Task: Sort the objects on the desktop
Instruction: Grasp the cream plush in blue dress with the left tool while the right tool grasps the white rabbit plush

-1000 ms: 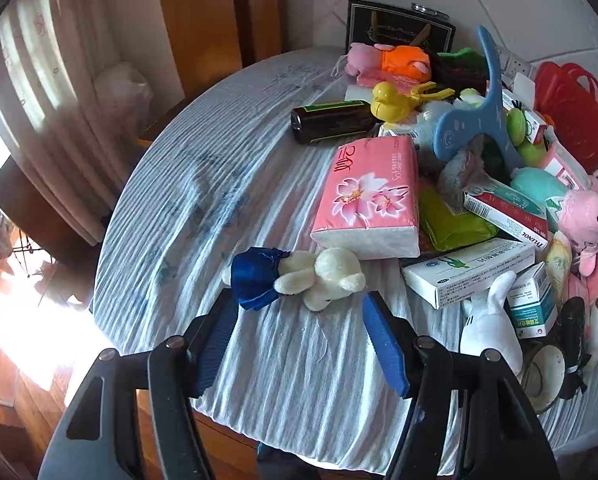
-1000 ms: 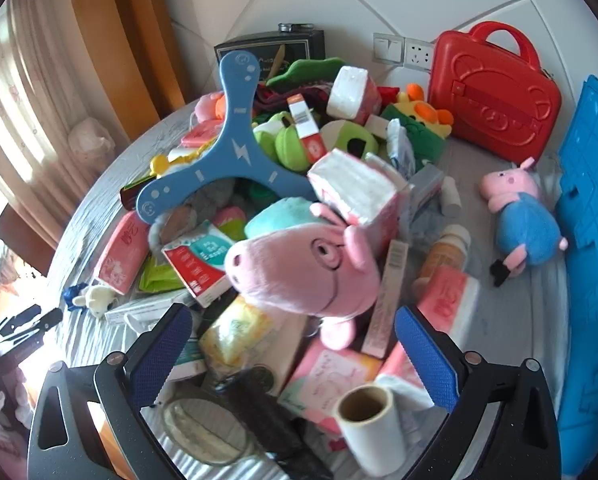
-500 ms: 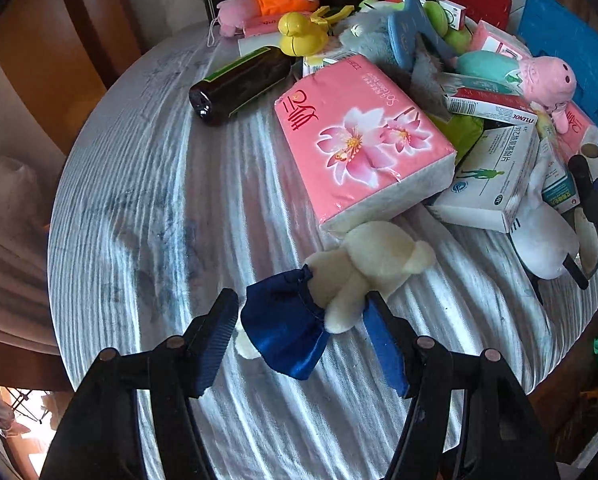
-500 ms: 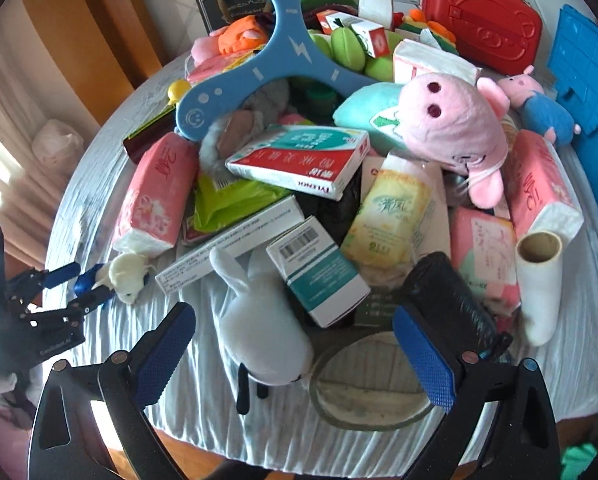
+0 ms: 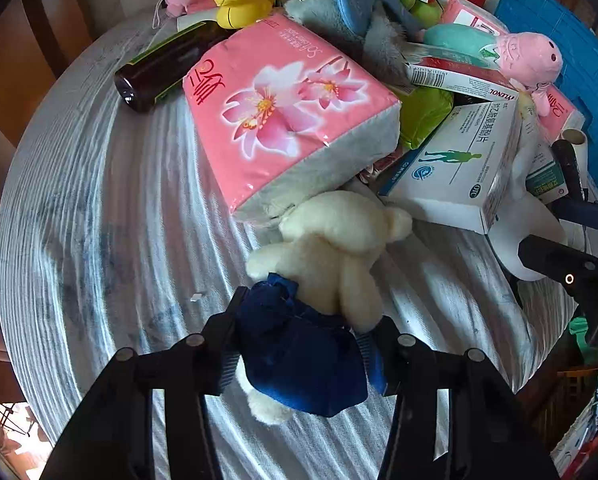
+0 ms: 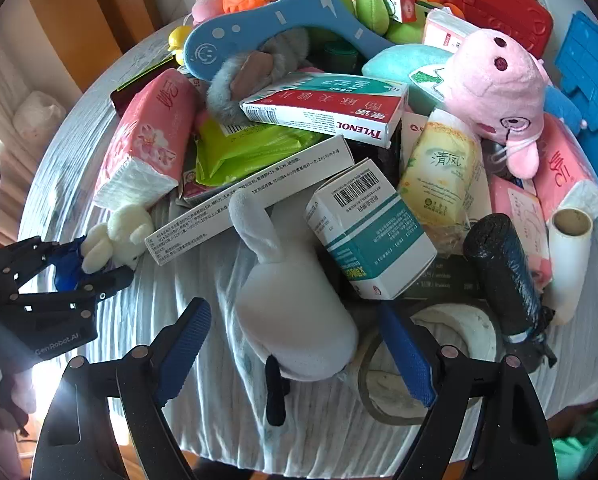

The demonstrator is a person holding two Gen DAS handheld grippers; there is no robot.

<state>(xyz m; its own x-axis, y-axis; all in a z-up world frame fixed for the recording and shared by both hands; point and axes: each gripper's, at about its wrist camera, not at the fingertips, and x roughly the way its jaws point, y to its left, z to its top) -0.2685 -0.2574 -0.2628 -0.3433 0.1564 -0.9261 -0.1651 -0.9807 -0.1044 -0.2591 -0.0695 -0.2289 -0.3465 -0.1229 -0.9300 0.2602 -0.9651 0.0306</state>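
Both your tongs sit over soft toys.
Left tongs are closing on the bear, pads touching its blue skirt; right tongs, still apart and closing, straddle the white toy.

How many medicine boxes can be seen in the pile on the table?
3. The Tylenol box lies on top at the middle, the long white box below it, the teal-and-white box nearest the camera. Small boxes at the back may be more.
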